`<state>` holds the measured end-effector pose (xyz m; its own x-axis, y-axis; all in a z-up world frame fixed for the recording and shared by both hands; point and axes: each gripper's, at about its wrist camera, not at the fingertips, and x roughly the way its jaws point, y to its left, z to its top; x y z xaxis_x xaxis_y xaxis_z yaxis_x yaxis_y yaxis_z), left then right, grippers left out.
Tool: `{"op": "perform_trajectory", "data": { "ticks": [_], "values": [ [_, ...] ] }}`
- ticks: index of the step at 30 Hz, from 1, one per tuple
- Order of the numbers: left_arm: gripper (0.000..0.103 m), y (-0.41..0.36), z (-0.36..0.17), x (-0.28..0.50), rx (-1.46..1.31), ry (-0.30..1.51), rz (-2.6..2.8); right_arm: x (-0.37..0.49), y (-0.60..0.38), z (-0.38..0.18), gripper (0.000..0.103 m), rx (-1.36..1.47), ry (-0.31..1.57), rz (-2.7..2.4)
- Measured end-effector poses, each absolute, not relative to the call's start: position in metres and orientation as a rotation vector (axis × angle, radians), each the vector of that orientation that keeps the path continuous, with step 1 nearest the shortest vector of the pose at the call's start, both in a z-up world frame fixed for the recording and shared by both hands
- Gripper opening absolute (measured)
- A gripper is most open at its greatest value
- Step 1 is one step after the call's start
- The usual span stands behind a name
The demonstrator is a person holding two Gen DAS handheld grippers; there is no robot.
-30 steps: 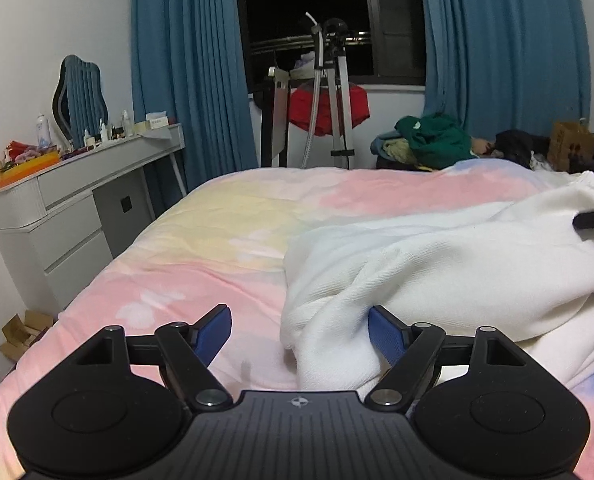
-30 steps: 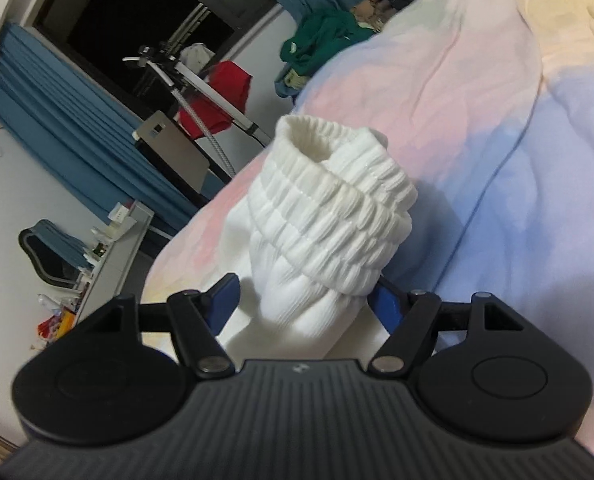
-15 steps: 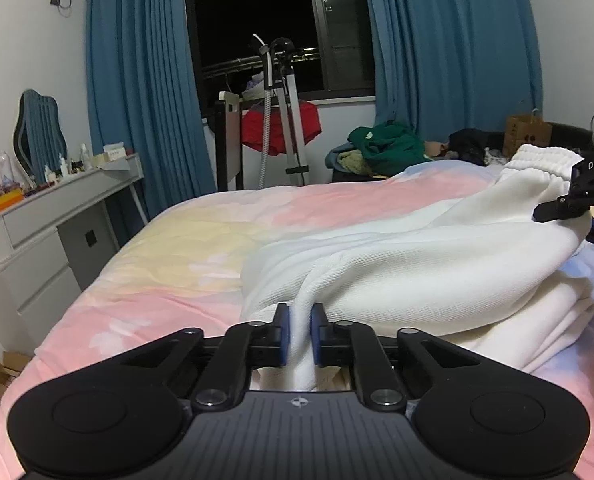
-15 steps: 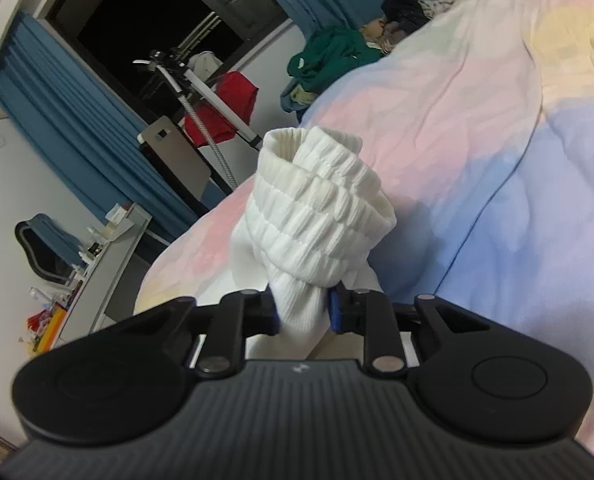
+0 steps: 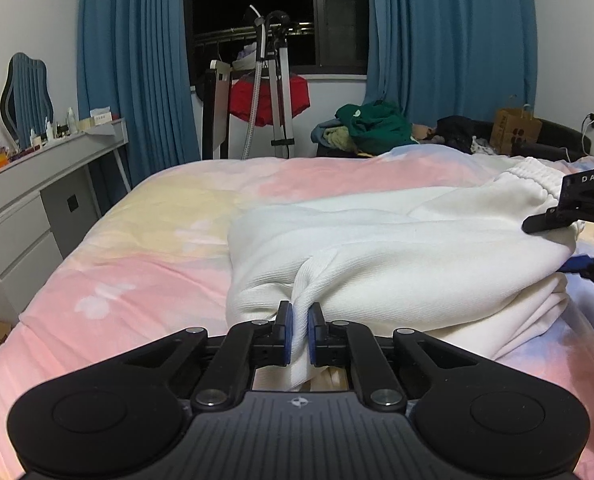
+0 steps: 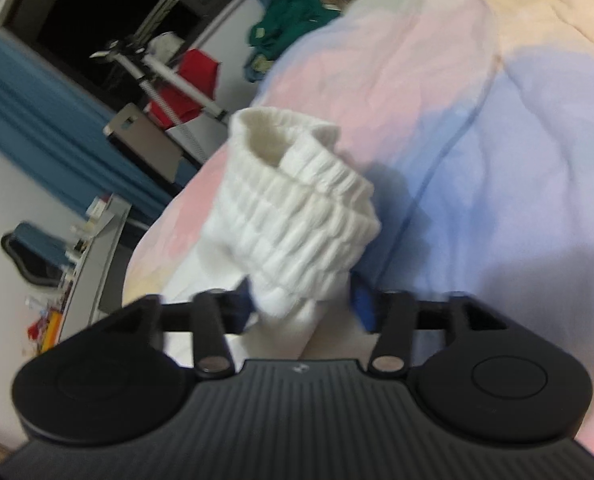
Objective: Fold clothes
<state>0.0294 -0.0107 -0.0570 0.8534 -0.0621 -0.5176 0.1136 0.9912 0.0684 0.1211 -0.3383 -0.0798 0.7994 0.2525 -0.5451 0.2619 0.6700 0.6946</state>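
A white knit garment [image 5: 397,256] lies folded over itself on the pastel bedspread [image 5: 157,248]. My left gripper [image 5: 299,330] is shut on a pinch of its near edge. The garment's ribbed elastic waistband [image 6: 297,216] stands bunched up in the right wrist view. My right gripper [image 6: 303,308] has its jaws apart, one on each side of the waistband, with blue pads showing on both sides. The right gripper also shows at the right edge of the left wrist view [image 5: 577,236], at the garment's far end.
A grey dressing table [image 5: 29,196] with bottles and a mirror stands left of the bed. A metal stand with a red cloth [image 5: 273,96] is by the window. A heap of green clothes [image 5: 373,124] and a paper bag [image 5: 515,130] lie beyond the bed.
My left gripper closed on the garment's near edge and stays shut. My right gripper closed on the waistband half a second ago and has now opened; the garment lies lower.
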Motion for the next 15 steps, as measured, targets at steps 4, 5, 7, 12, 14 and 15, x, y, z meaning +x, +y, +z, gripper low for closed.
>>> {"op": "perform_trajectory", "data": {
  "ticks": [4, 5, 7, 12, 14, 15],
  "values": [
    [0.010, -0.006, -0.057, 0.032, 0.072, 0.563, -0.094, 0.123, -0.335, -0.088, 0.075, 0.837, 0.695, -0.026],
    [0.010, -0.005, -0.056, 0.033, 0.066, 0.568, -0.094, 0.125, -0.334, -0.090, 0.083, 0.822, 0.705, -0.033],
    [0.010, -0.004, -0.056, 0.033, 0.054, 0.576, -0.095, 0.131, -0.332, -0.097, 0.085, 0.838, 0.728, 0.000],
    [0.020, 0.002, -0.050, 0.037, 0.015, 0.600, -0.134, 0.136, -0.323, -0.100, 0.087, 0.792, 0.744, 0.042],
    [0.040, 0.006, -0.044, 0.038, -0.017, 0.613, -0.169, 0.136, -0.318, -0.099, 0.087, 0.763, 0.745, 0.053],
    [0.045, 0.008, -0.040, 0.038, -0.037, 0.615, -0.185, 0.136, -0.316, -0.098, 0.086, 0.748, 0.746, 0.058]
  ]
}}
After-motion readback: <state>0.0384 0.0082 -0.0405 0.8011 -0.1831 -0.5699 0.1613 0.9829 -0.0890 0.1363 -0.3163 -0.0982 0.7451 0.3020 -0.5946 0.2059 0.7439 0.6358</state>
